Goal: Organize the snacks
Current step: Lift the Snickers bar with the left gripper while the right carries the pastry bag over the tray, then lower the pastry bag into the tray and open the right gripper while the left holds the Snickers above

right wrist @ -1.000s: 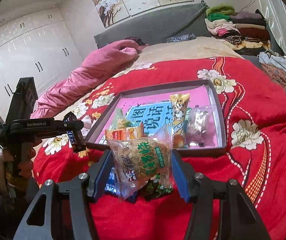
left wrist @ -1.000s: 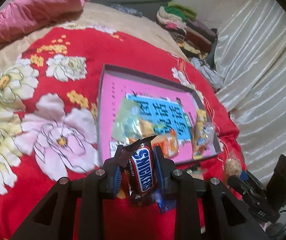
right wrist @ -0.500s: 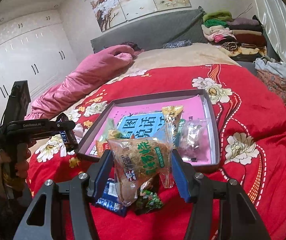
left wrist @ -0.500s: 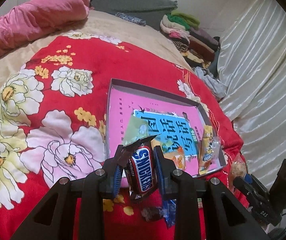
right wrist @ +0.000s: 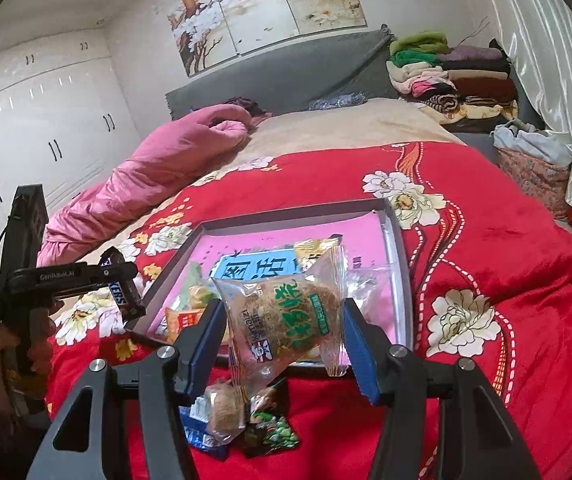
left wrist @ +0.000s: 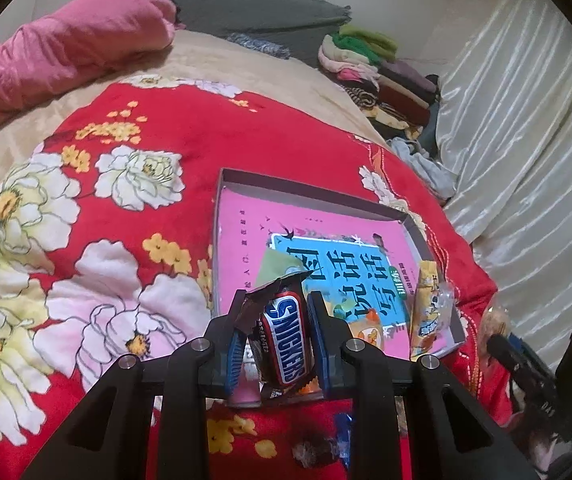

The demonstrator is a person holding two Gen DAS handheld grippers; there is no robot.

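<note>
Between the closed jaws of the left gripper (left wrist: 277, 344) sits a Snickers bar (left wrist: 286, 340), held across its width above the near edge of the shallow box (left wrist: 310, 190); it looks light, firm and slick-wrapped. The right gripper (right wrist: 281, 340) clamps a clear pastry packet (right wrist: 281, 320), half-open jaws pressing its sides, judged soft and crushable. Loose snacks (right wrist: 241, 420) lie on the red floral blanket (right wrist: 486, 240) below; packets already in the box crowd its near end.
</note>
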